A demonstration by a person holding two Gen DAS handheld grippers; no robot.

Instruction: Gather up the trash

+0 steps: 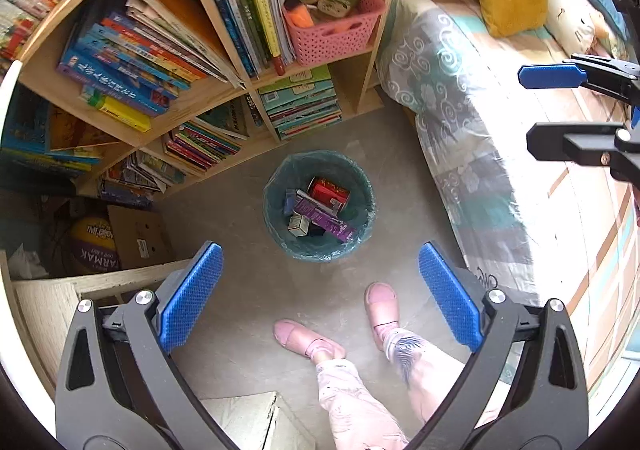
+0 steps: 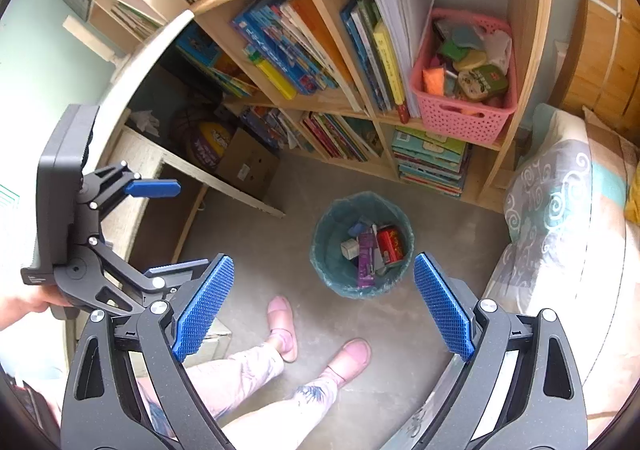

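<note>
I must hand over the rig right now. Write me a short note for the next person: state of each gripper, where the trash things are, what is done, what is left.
Left gripper: open, nothing between its pads, pointing down above the floor near the trash bin.
Right gripper: open, also empty, beside the left one.
Trash: the bin stands on the floor between the bookshelf and the bed. Inside lie a red box, a purple box and a small white box, with other small pieces.
Done: these pieces are in the bin.
Left: no loose trash shows on the visible floor; check the areas out of view.
</note>
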